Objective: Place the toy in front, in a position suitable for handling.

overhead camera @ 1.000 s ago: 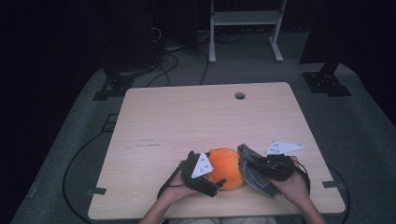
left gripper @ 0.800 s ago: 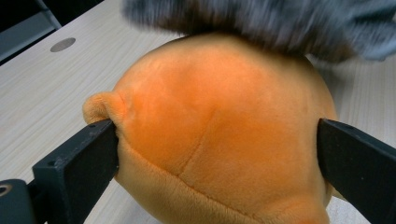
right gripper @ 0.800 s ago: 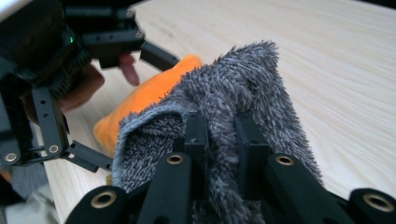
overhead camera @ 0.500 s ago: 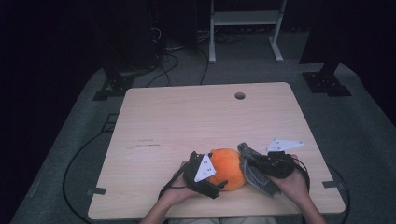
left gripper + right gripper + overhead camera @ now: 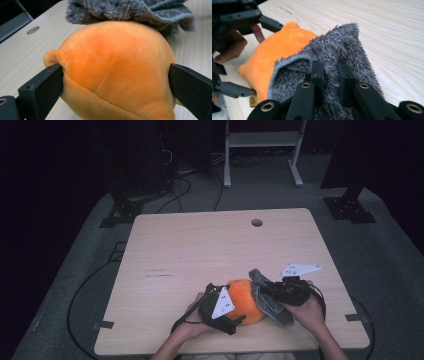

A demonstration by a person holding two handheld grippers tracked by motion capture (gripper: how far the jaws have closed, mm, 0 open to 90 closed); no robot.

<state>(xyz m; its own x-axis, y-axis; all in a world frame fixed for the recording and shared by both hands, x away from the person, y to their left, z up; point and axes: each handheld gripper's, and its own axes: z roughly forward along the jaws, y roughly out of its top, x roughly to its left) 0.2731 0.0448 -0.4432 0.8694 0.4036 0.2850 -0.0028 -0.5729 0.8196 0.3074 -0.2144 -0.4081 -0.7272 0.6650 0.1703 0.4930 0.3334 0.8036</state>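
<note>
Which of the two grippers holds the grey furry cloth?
The right gripper: its jaws pinch the grey furry cloth, while the left gripper clasps the orange plush toy.

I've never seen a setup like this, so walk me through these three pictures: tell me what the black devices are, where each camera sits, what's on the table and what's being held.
No robot here: a person holds a hand-operated two-jaw gripper in each hand. The high view looks down from above the wooden table; the left gripper and right gripper come in from the bottom edge. The other two pictures come from small cameras riding on the grippers, looking along their black jaws. On the table lies an orange plush toy with a grey fuzzy cloth against it. In the left gripper view, the jaws press on both sides of the plush toy. In the right gripper view, the jaws pinch a fold of the cloth.
</note>
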